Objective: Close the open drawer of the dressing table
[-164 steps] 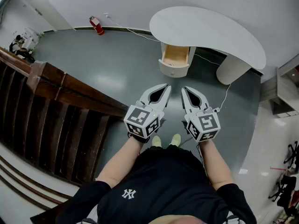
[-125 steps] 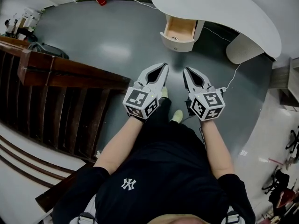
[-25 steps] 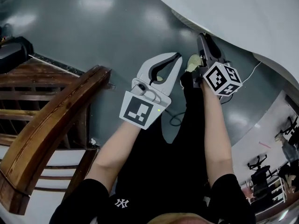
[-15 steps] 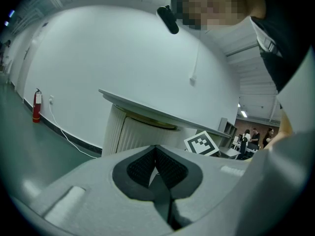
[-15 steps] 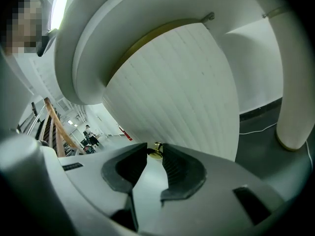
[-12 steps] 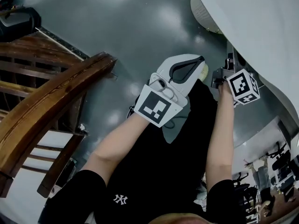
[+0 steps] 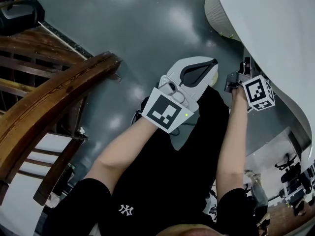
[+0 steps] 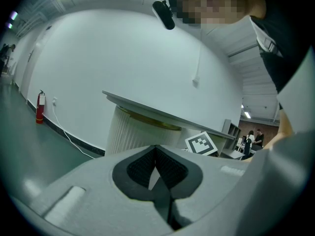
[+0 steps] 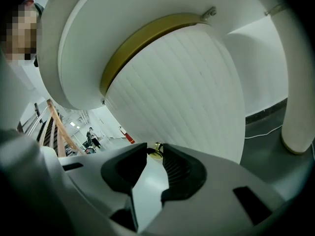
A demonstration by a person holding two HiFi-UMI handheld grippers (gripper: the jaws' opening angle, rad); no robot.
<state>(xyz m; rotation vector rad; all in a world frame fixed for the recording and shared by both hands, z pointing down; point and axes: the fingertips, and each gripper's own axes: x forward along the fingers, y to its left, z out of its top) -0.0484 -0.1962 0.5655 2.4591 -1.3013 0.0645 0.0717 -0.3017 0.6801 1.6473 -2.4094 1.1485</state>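
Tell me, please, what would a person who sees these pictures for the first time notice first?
Most striking is the white ribbed curved front with its gold band, which fills the right gripper view under the white table top. The open right claw has a small gold knob at its tips. In the head view, a brown wooden handrail crosses the left side.

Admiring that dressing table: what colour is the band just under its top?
The band is brass gold, clearest in the right gripper view.
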